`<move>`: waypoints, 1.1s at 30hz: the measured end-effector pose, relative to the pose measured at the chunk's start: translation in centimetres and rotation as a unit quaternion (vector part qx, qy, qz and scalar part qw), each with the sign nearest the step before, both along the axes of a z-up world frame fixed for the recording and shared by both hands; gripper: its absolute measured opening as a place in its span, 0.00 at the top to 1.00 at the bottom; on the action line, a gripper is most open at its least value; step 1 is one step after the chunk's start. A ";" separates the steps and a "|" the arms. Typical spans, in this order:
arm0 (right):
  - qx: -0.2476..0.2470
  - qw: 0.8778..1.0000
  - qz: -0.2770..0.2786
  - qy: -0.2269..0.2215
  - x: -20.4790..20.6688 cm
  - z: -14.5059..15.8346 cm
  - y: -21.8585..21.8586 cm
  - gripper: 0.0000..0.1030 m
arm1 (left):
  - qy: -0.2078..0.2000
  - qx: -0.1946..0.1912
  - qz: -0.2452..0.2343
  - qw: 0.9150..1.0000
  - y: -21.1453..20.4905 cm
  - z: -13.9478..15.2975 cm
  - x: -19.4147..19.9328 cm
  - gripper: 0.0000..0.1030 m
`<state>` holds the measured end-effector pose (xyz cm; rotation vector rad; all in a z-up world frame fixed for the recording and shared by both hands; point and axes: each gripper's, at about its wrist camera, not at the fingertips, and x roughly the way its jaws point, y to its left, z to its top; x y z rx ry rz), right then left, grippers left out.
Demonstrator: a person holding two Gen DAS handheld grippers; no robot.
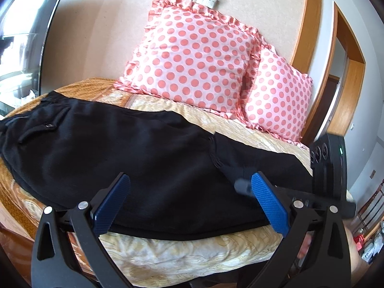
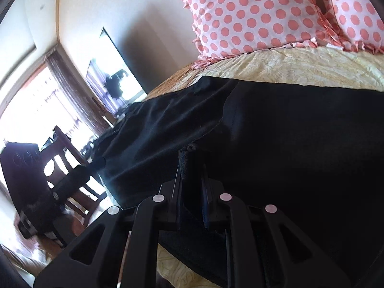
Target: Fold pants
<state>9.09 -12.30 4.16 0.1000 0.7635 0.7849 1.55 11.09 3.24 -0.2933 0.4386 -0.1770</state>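
Pants (image 1: 134,158): black; spread across the bed (image 1: 192,259), frame centre
Left gripper (image 1: 189,199): spread wide over the near edge; pinching nothing
Right gripper (image 2: 193,168): pressed together, pinching a pants fold, lower centre

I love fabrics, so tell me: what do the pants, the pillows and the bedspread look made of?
Pants: black, matte, soft knit, maybe fleece or jersey; the surface looks slightly fuzzy and has no shine.
Pillows: thin, smooth woven cloth, perhaps cotton or a blend, white with pink dots and ruffled edges.
Bedspread: yellow fabric with a swirling pattern and a slight sheen, possibly satin-like or jacquard. I cannot tell for sure.
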 end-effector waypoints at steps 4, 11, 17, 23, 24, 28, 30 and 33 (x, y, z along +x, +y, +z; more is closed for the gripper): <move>-0.057 0.996 0.039 -0.059 -2.5 0.9 1.2 0.45 | -0.009 0.001 0.030 1.000 1.5 0.3 -0.5 0.02; -0.080 0.986 -0.035 -0.140 -2.7 3.3 0.5 0.44 | -0.018 -0.009 0.108 0.994 5.5 0.6 -1.5 0.02; -0.185 0.971 -0.042 -0.146 -2.3 0.8 3.0 0.45 | 0.002 -0.052 0.166 0.985 9.8 0.3 -2.3 0.02; -0.148 0.981 -0.042 -0.116 -1.7 0.4 1.3 0.44 | 0.043 -0.192 0.187 0.962 16.7 -1.4 -2.3 0.02; -0.141 0.983 -0.042 -0.108 -1.3 0.4 1.1 0.43 | 0.048 -0.210 0.187 0.958 17.6 -1.6 -2.2 0.02; -0.137 0.984 -0.040 -0.104 -1.6 0.4 1.2 0.43 | 0.069 -0.281 0.181 0.940 20.5 -2.8 -1.4 0.02; -0.138 0.984 -0.040 -0.106 -1.6 0.4 1.3 0.43 | 0.080 -0.312 0.175 0.930 21.4 -3.4 -1.0 0.02; -0.135 0.985 -0.040 -0.104 -1.6 0.4 1.3 0.43 | 0.086 -0.347 0.171 0.918 22.2 -3.8 -0.6 0.02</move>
